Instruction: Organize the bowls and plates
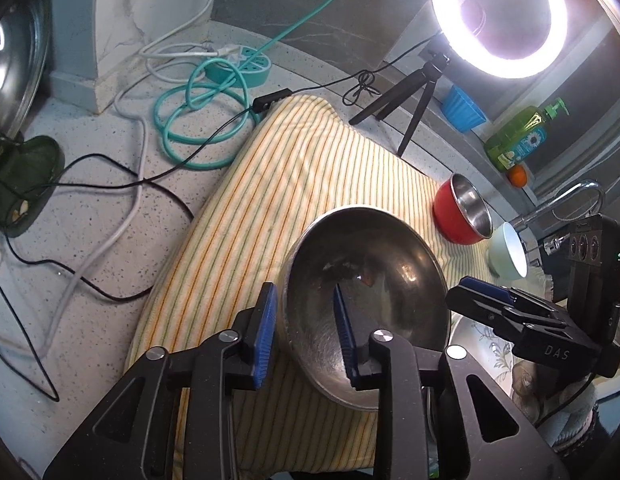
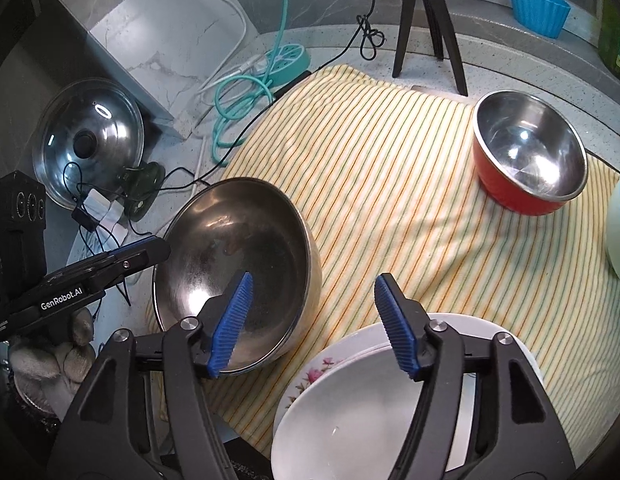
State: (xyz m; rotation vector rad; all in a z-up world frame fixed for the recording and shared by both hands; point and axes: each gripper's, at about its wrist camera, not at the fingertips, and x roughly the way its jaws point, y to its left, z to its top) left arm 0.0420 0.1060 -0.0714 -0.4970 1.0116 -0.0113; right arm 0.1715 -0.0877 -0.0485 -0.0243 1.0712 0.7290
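I'm straddling the steel bowl (image 1: 366,304) rim, near-left on the towel (image 2: 390,184), with the left hand-held gripper (image 1: 306,332), pads apart, not clamping. Right hand-held gripper (image 2: 310,320) is gaping empty above the plates (image 2: 350,420), judging a release.

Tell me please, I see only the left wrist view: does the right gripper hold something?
Observer: No. The right gripper is open, with nothing between its fingers.
Operator: What lies under it?
Observer: Two stacked plates: a plain white plate lies on a flowered plate.
Operator: What is the shiny thing at my left edge?
Observer: A round pot lid with a black knob.
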